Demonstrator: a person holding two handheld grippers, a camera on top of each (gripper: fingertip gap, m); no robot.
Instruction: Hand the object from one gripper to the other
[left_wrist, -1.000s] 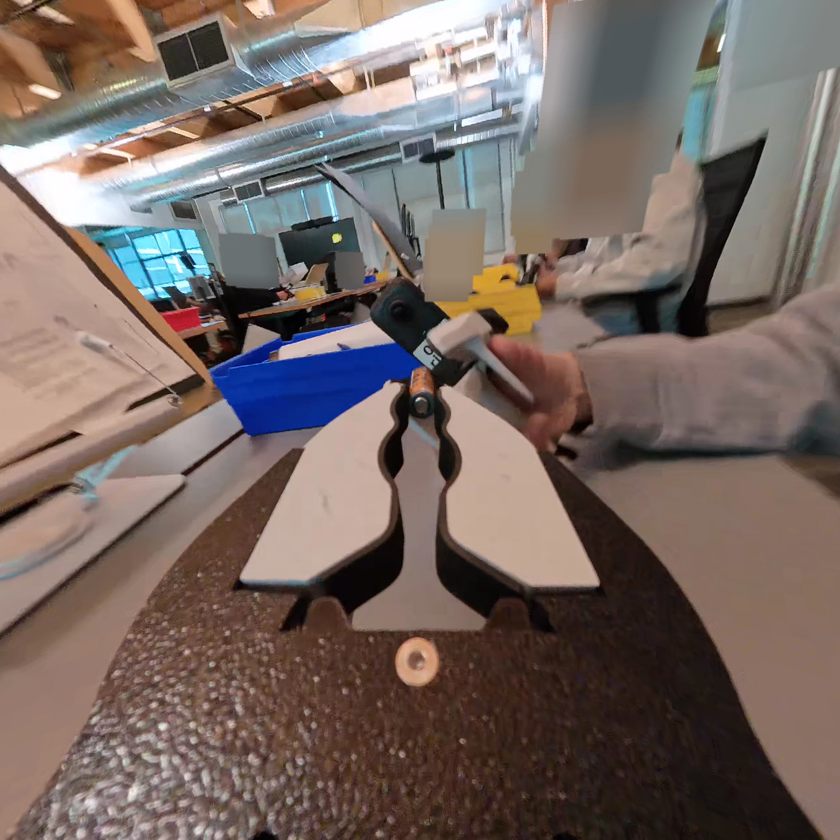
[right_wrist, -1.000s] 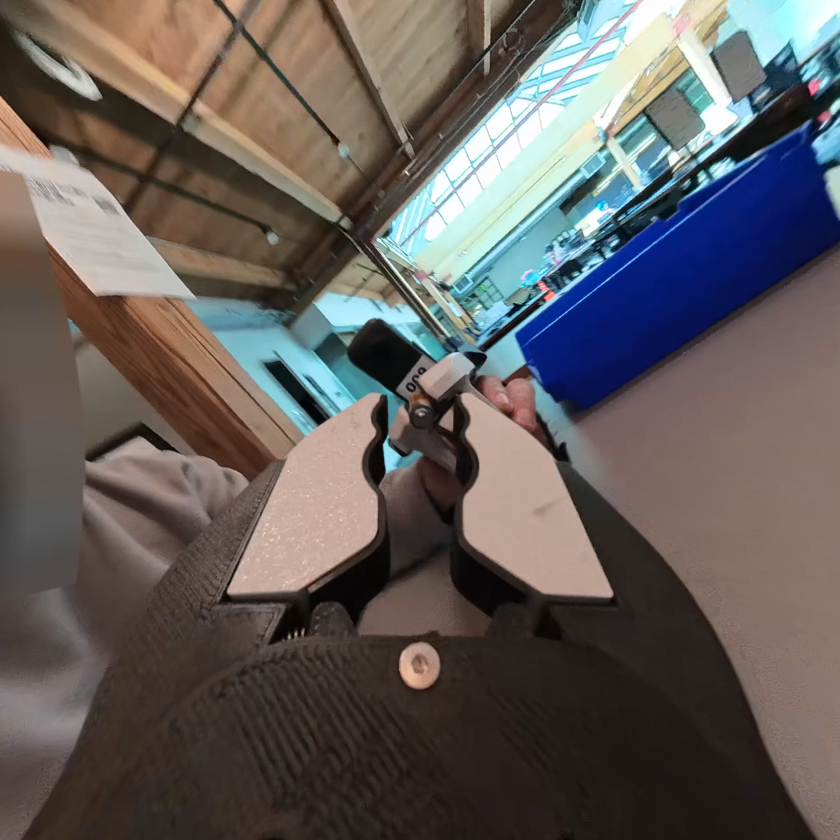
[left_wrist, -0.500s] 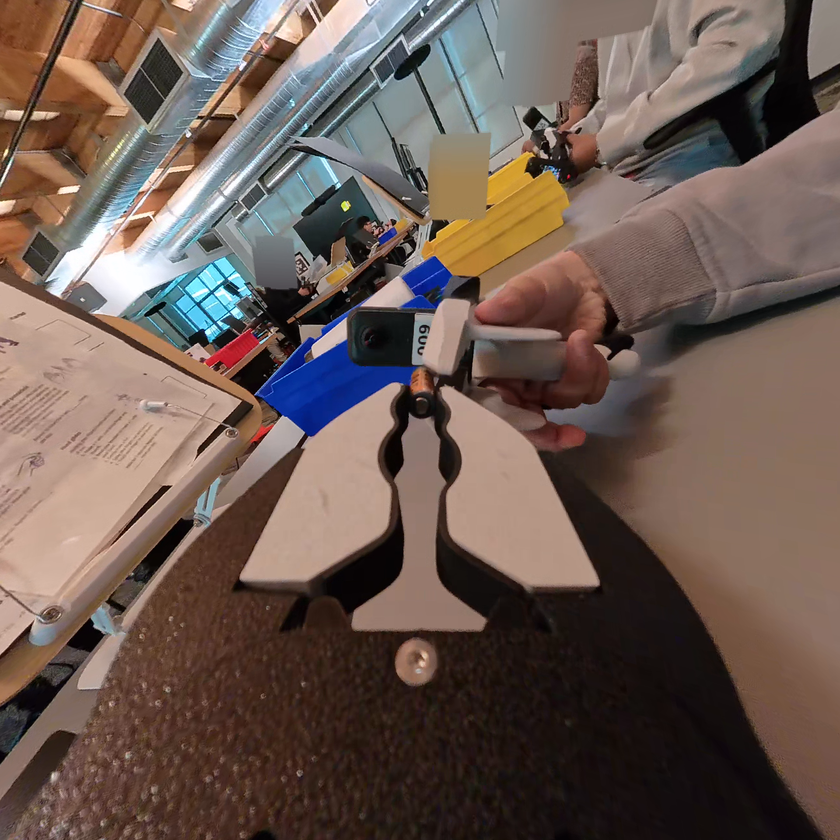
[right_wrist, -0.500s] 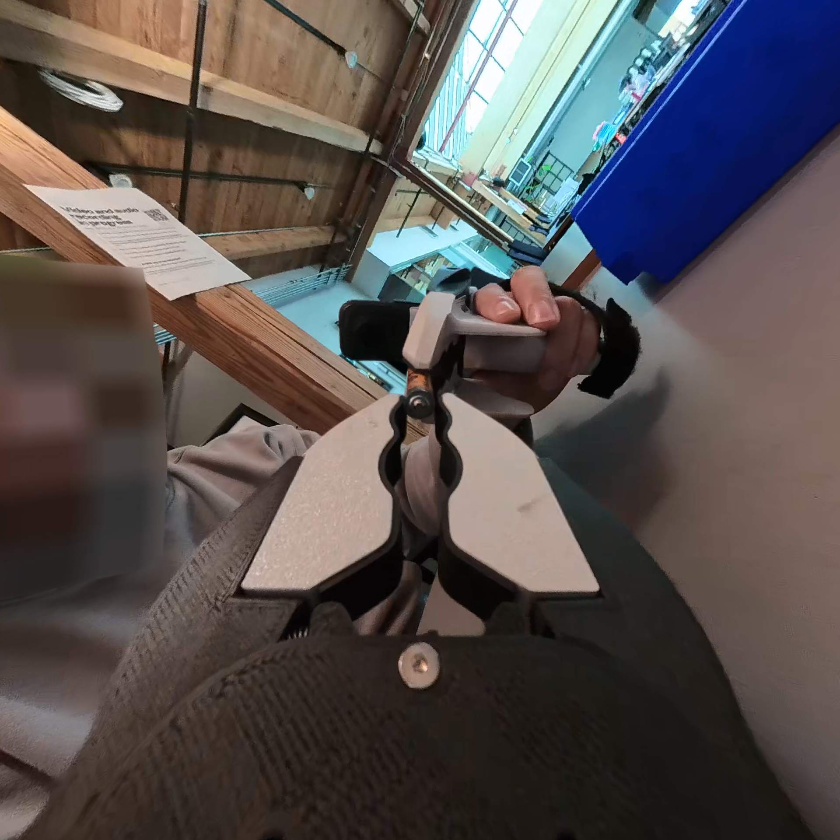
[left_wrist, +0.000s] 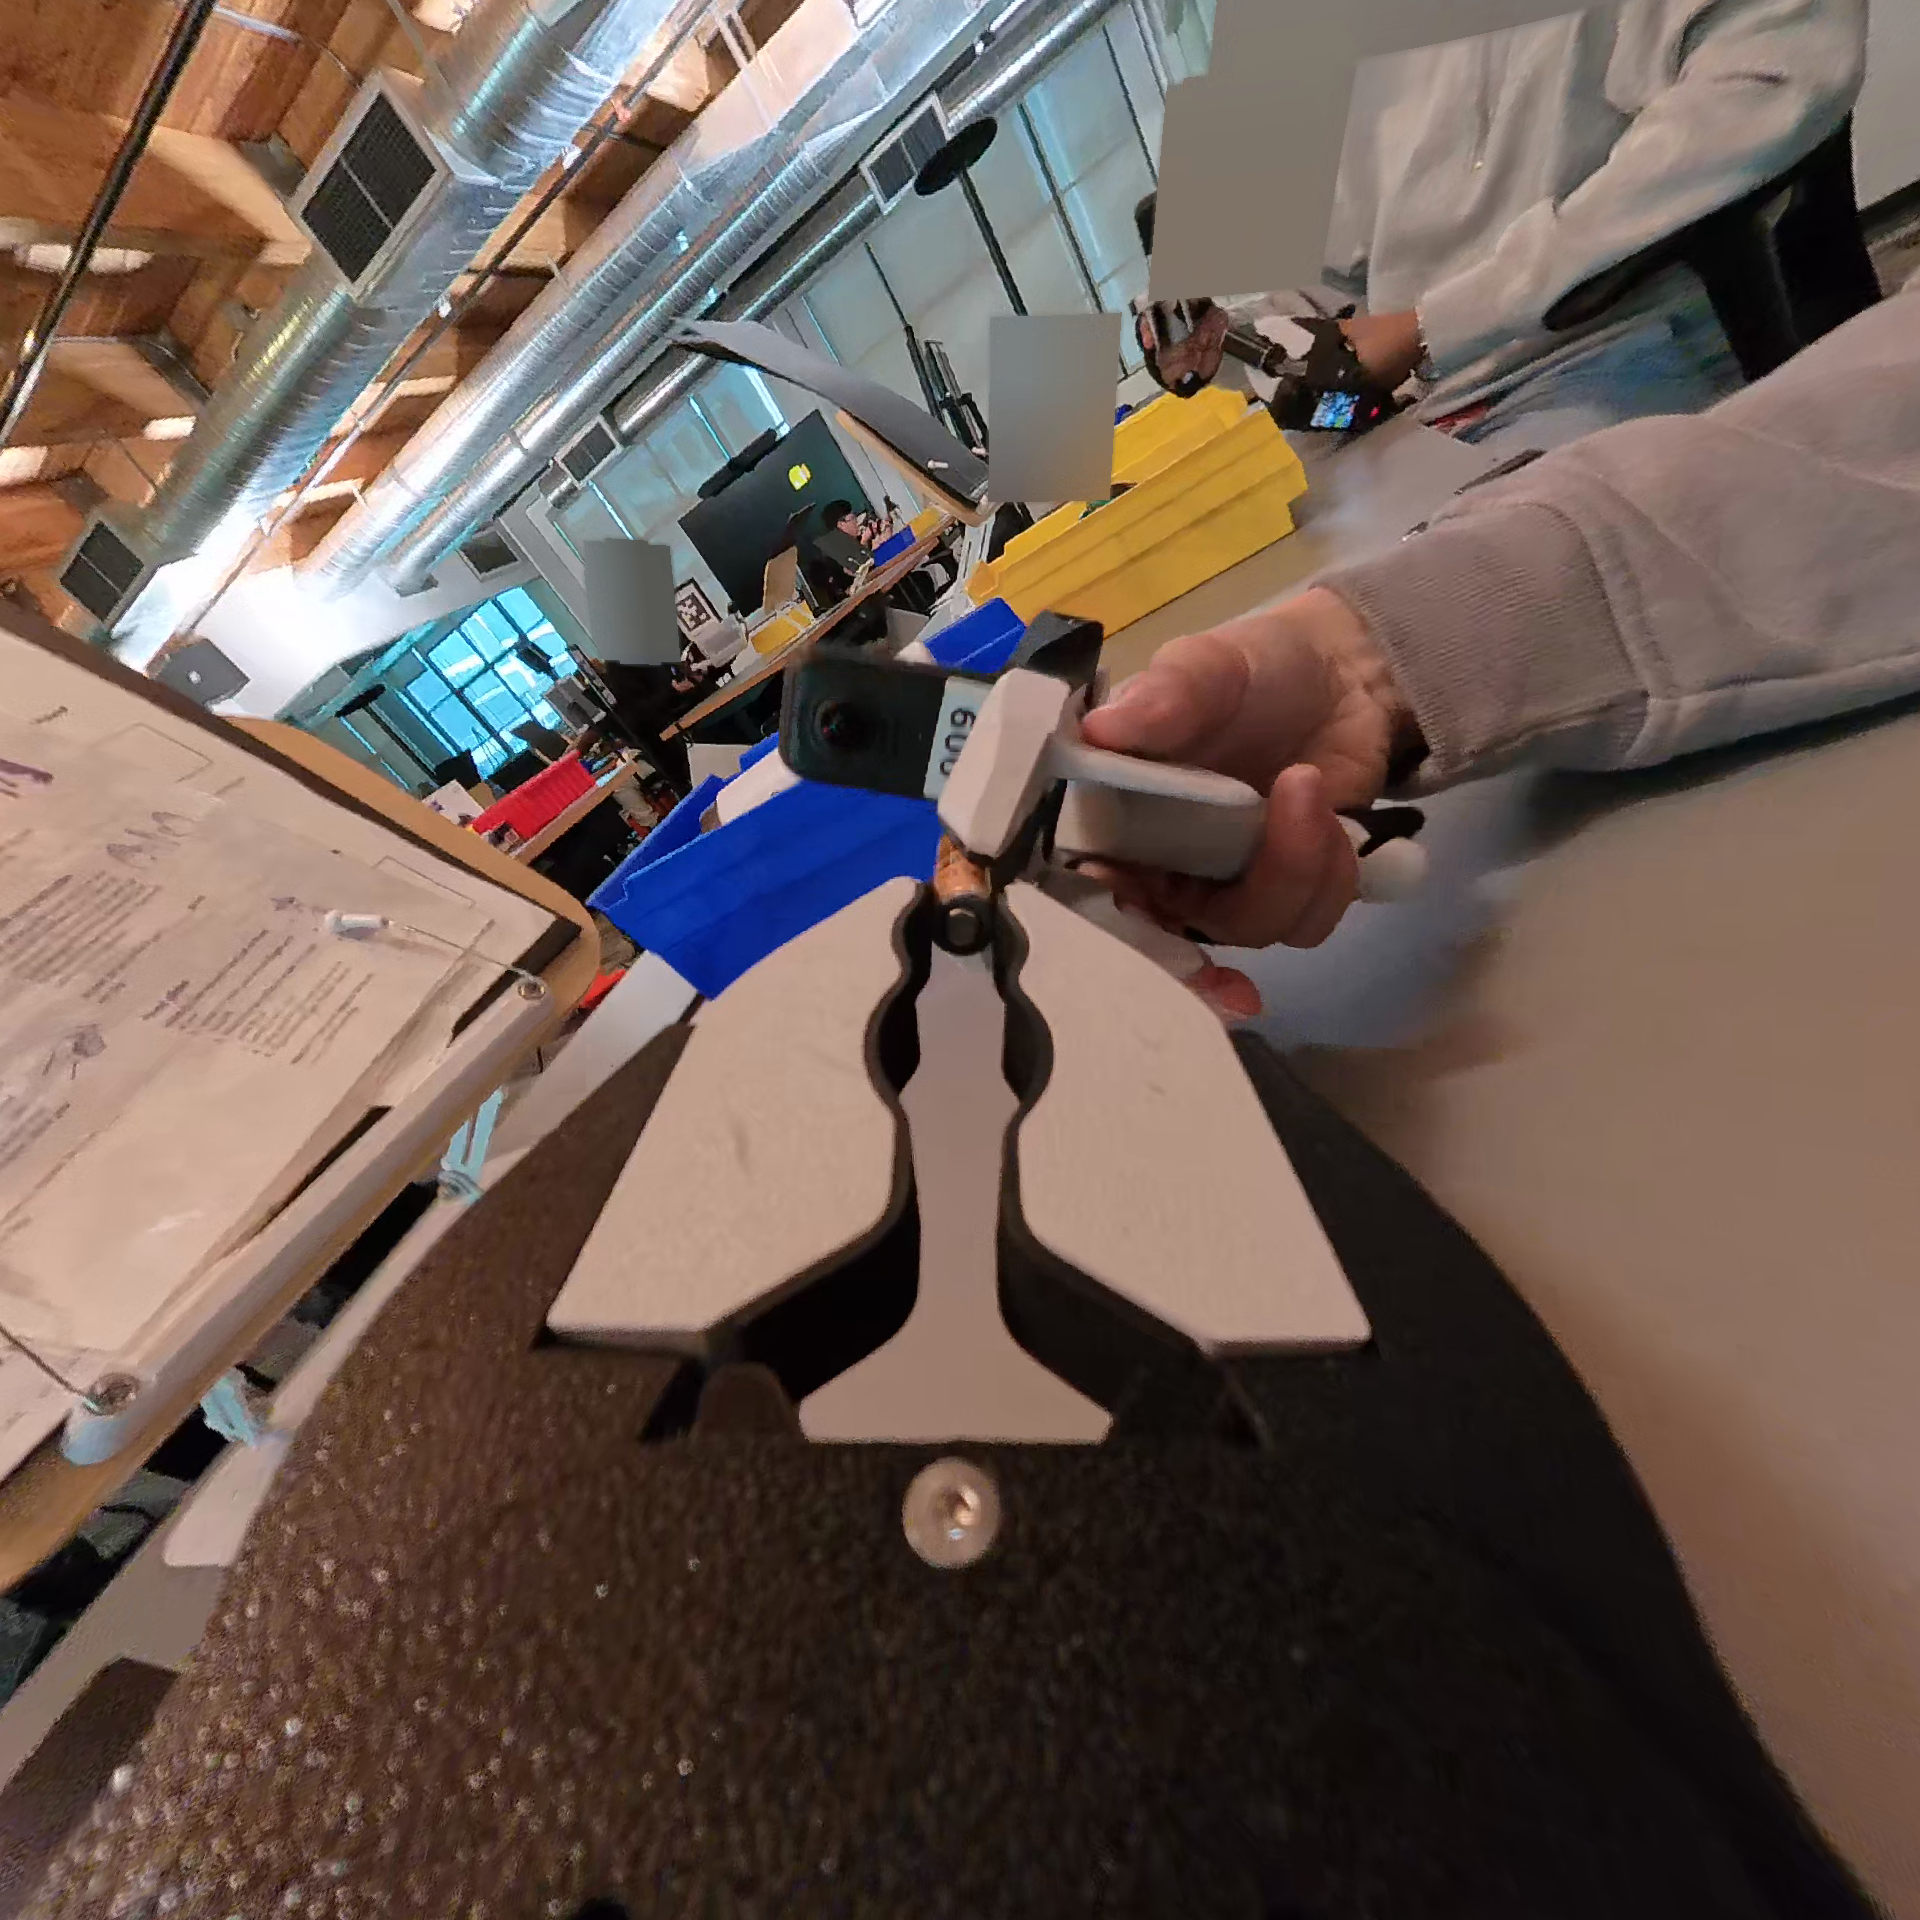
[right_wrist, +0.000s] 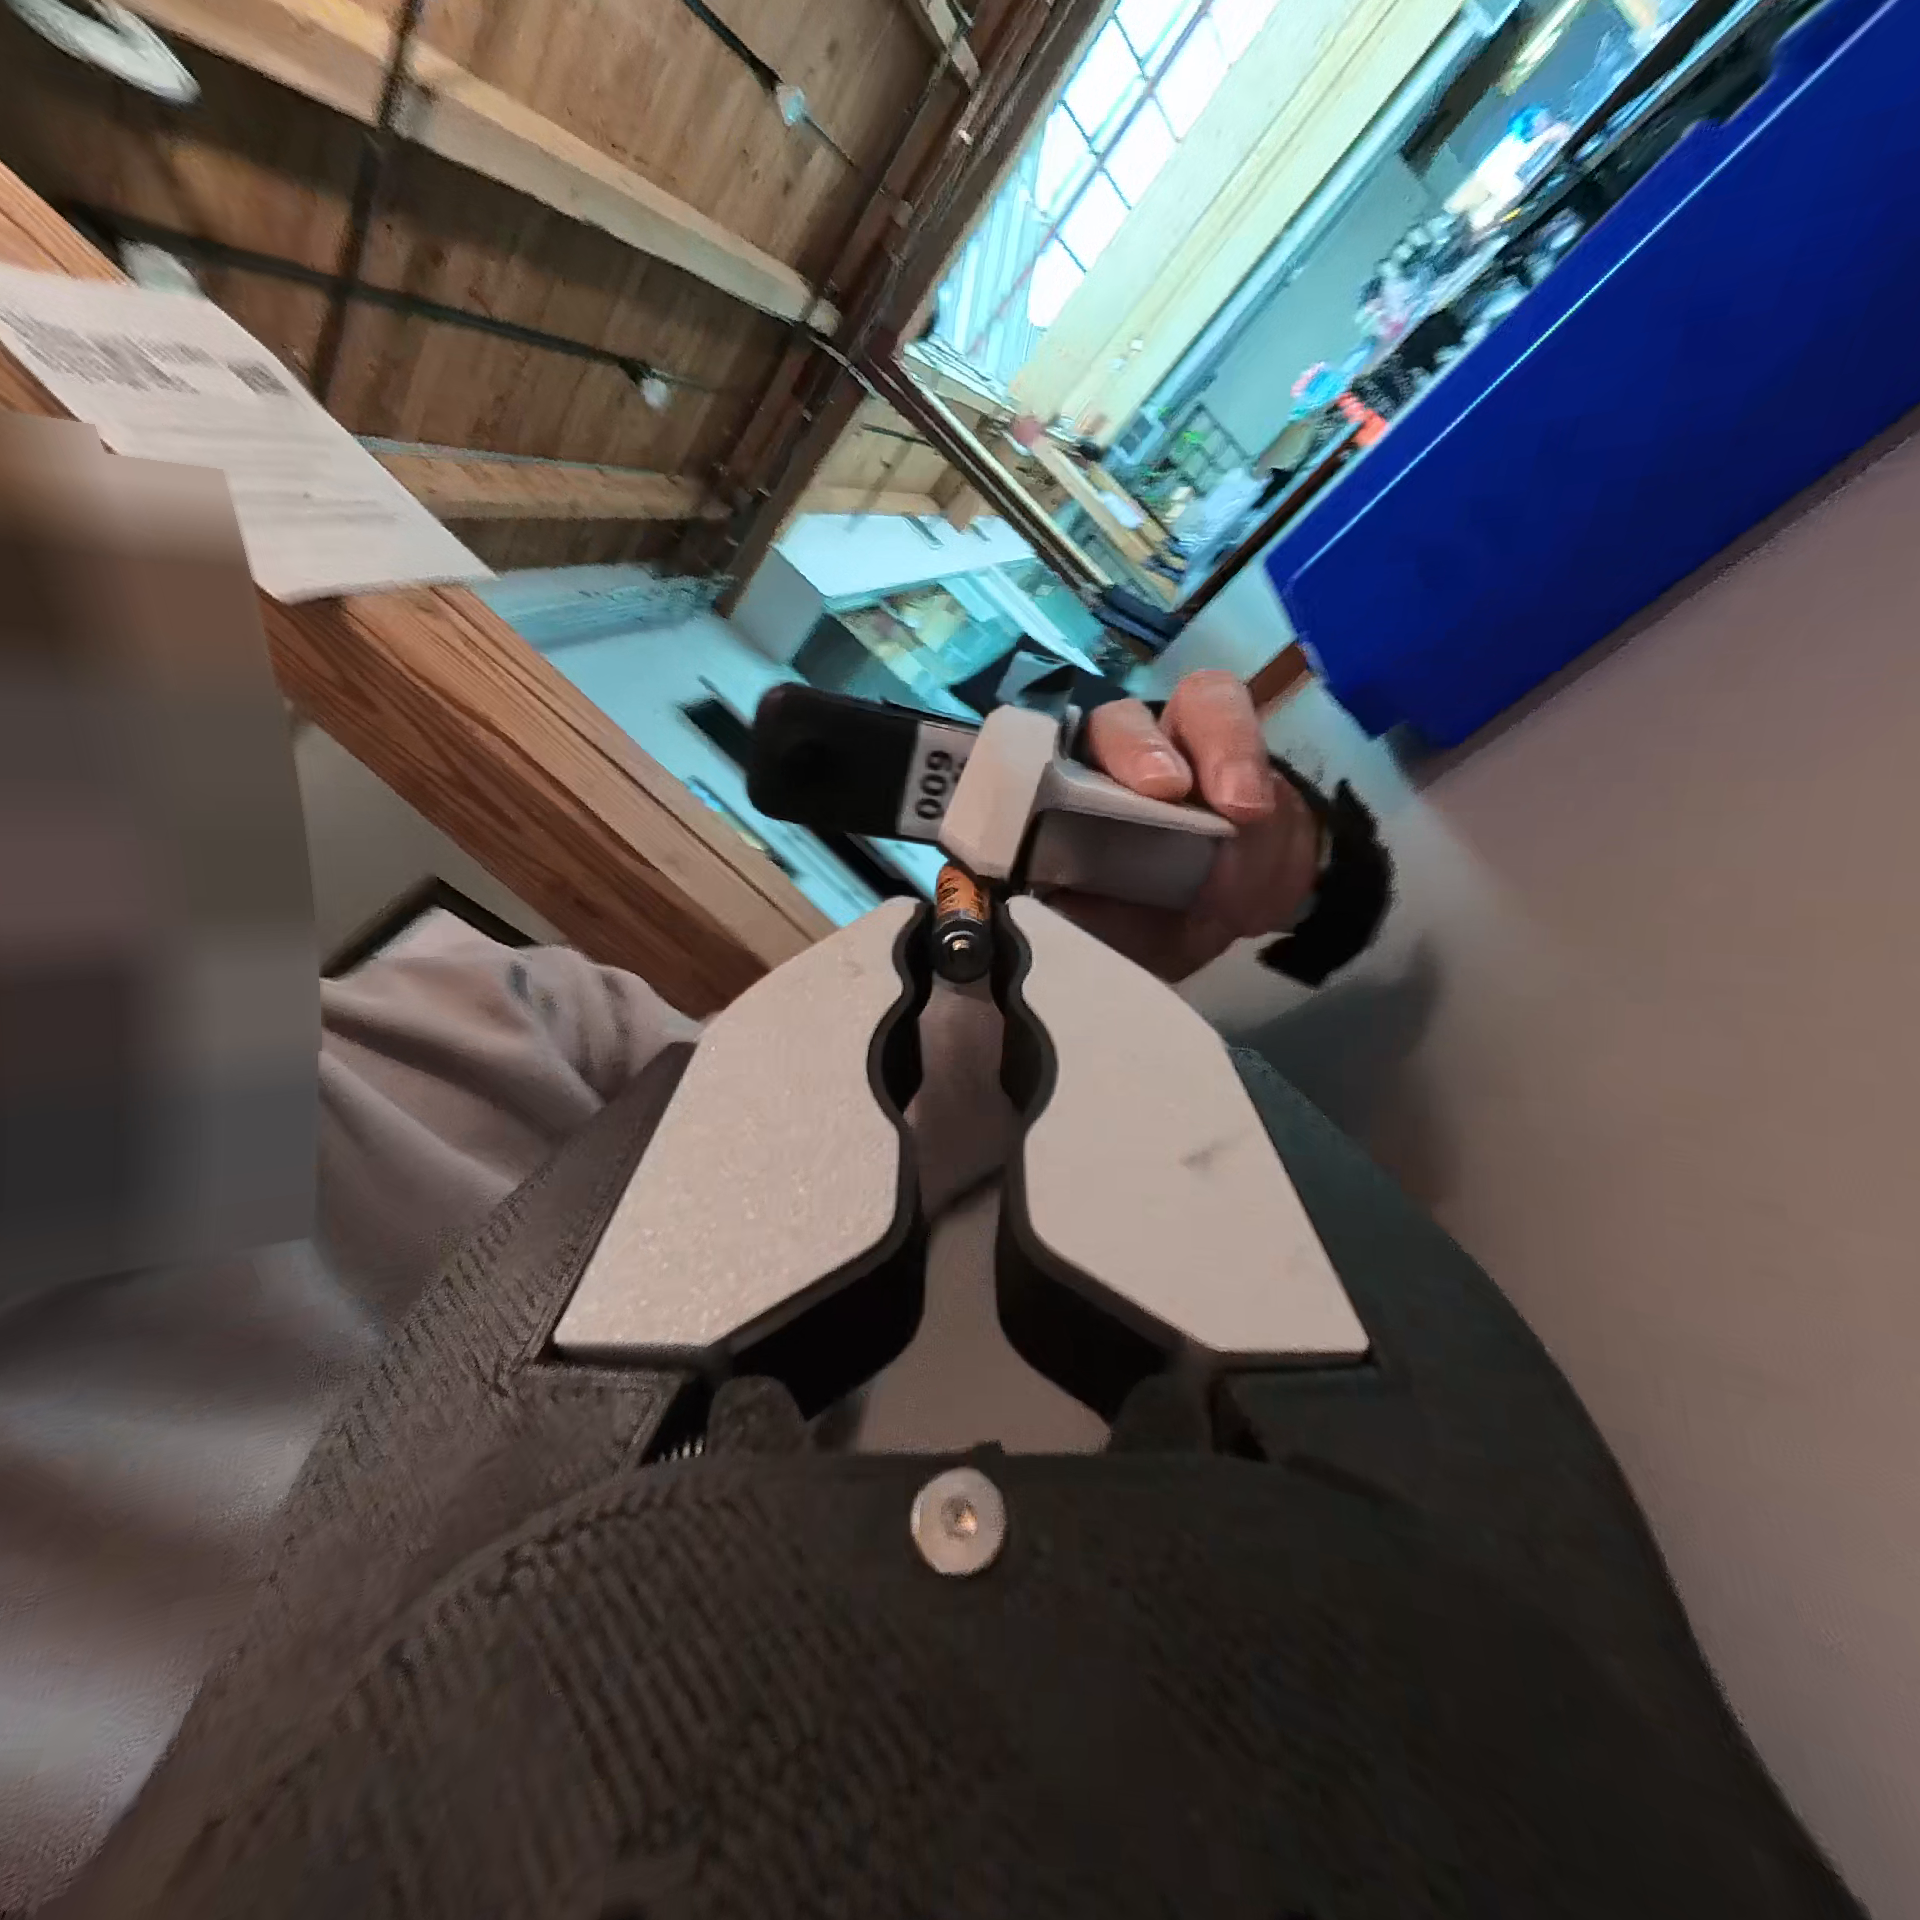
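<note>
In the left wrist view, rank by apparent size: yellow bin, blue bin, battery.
As they look in the left wrist view, largest first:
1. blue bin
2. yellow bin, close to the blue one; it sits farther off, so true sizes are unsure
3. battery, clearly smallest

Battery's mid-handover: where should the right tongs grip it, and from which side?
Grip the battery by its dark free end, across its round sides, coming opposite the left tongs that pinch its far end. The right tongs look closed there.
</note>
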